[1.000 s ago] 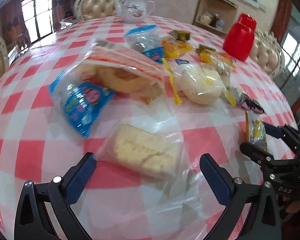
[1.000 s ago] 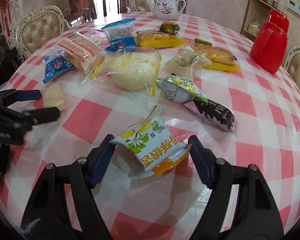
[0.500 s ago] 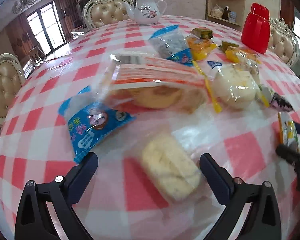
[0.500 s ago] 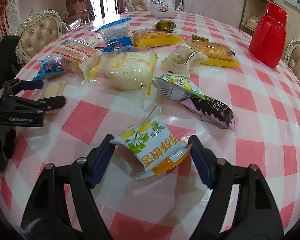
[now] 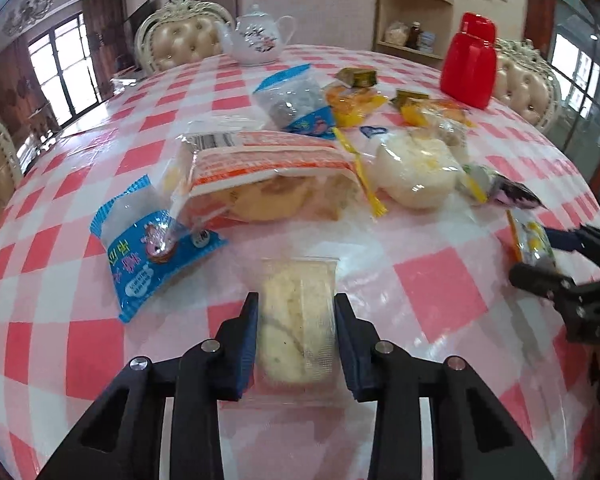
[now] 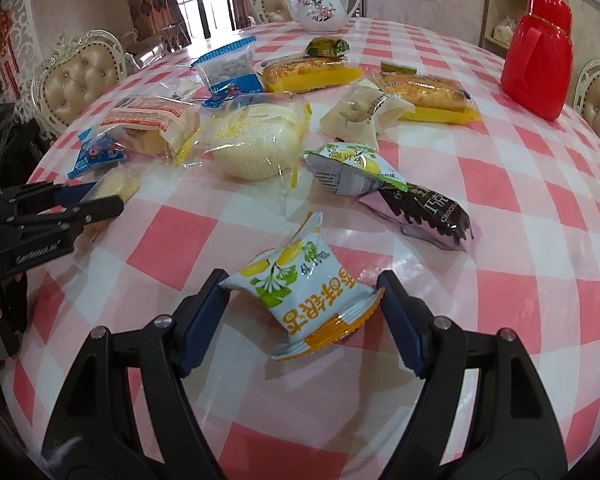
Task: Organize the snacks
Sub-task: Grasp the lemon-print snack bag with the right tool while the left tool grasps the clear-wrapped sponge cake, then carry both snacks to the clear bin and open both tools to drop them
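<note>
left gripper [image 5: 296, 344]: jaws closing on a clear-wrapped pale cake [image 5: 298, 320]; pads at both long sides of the wrapper, looks like contact, cake squared up between them so the grip goes across its narrow width
cake position: flat on the worktop [image 5: 440, 292], near edge, just in front of the blue packet [image 5: 152, 256]; apart from the main pile, so easy to take without snagging neighbours
right gripper [image 6: 304, 312]: jaws fairly wide, straddling the lemon-print packet [image 6: 300, 292]; pad tips meet the wrapper's crimped edges at both sides, body not squeezed; wide because the packet is puffy and lies crosswise
lemon packet position: on the worktop, near edge, in front of the dark chocolate packet [image 6: 428, 212], apart from it
both grippers: tilted down at the worktop, one snack each, probably to lift two at once
pile: orange-striped bread bag [image 5: 268, 176], round white bun [image 5: 416, 176], blue nut bag [image 5: 296, 108], yellow cake packs [image 6: 312, 74] bunched mid-worktop, some overlapping; unsorted
not snacks: teapot [image 5: 258, 40] and red jug [image 5: 468, 60] at far side, out of the way
step (judged): grasp stage, nothing lifted yet; sorting barely begun
target spot: no box or tray visible, cannot tell where snacks go
risk (judged): soft cake may crush under firm closing; slick wrappers may slip
</note>
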`<state>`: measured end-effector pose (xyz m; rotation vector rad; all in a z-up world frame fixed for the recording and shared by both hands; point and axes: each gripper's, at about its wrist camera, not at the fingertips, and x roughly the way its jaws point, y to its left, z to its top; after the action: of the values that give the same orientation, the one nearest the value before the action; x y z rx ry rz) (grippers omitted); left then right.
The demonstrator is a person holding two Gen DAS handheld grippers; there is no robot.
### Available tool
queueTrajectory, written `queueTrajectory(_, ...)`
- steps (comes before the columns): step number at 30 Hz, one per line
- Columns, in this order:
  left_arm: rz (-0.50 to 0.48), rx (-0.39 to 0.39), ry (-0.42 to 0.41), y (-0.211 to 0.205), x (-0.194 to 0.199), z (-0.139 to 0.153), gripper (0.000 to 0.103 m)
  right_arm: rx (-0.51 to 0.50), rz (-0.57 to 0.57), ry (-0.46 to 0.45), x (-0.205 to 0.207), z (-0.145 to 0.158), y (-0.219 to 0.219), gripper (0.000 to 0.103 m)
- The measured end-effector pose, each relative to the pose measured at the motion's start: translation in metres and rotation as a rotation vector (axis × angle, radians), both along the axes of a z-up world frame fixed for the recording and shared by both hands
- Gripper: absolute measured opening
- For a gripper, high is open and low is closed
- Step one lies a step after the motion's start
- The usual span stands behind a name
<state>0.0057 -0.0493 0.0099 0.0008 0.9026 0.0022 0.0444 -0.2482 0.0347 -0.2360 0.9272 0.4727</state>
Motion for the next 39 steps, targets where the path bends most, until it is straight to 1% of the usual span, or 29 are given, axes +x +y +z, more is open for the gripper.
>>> queueTrajectory(3, -0.021, -0.038, -0.007, 0.002, -0.006, 0.001, 0.037, -0.018, 0.016, -0.019, -0.004, 0.001, 0.004, 0.077)
queueTrajectory(6, -0.031, -0.054, -0.005, 0.005, -0.012, 0.001, 0.037, -0.026, 0.010, -0.036, -0.006, 0.003, 0.004, 0.076)
queueTrajectory(7, -0.032, -0.063, -0.003, 0.007, -0.013, 0.002, 0.037, -0.022, 0.002, -0.040, -0.006, 0.004, 0.003, 0.074)
queueTrajectory(8, -0.036, -0.070, -0.004, 0.010, -0.016, 0.003, 0.037, -0.018, -0.006, -0.039, -0.005, 0.004, 0.001, 0.051)
queueTrajectory(9, -0.036, -0.071, -0.008, 0.012, -0.018, 0.004, 0.037, -0.014, -0.022, -0.035, -0.003, 0.003, -0.001, 0.049)
queueTrajectory(11, -0.035, -0.078, -0.009, 0.019, -0.022, 0.004, 0.037, 0.000, -0.044, -0.025, 0.000, 0.003, -0.006, 0.049)
queueTrajectory(19, -0.030, -0.117, -0.012, 0.046, -0.037, 0.007, 0.037, 0.004, -0.102, -0.057, 0.000, 0.008, -0.013, 0.049)
queueTrajectory(21, -0.027, -0.125, -0.014, 0.053, -0.041, 0.007, 0.037, 0.047, -0.109, -0.043, -0.004, 0.008, -0.014, 0.049)
queueTrajectory(22, -0.024, -0.127, -0.014, 0.056, -0.042, 0.007, 0.037, 0.052, -0.110, -0.043, -0.007, 0.009, -0.011, 0.049)
queueTrajectory(26, -0.010, -0.137, -0.012, 0.070, -0.049, 0.006, 0.037, 0.061, -0.094, -0.059, -0.024, 0.015, 0.012, 0.049)
queueTrajectory(29, -0.002, -0.140, -0.009, 0.077, -0.052, 0.005, 0.037, 0.047, -0.086, -0.067, -0.034, 0.016, 0.032, 0.049)
queueTrajectory(39, 0.028, -0.142, -0.008, 0.100, -0.061, 0.004, 0.037, 0.055, -0.003, -0.056, -0.055, 0.012, 0.095, 0.049)
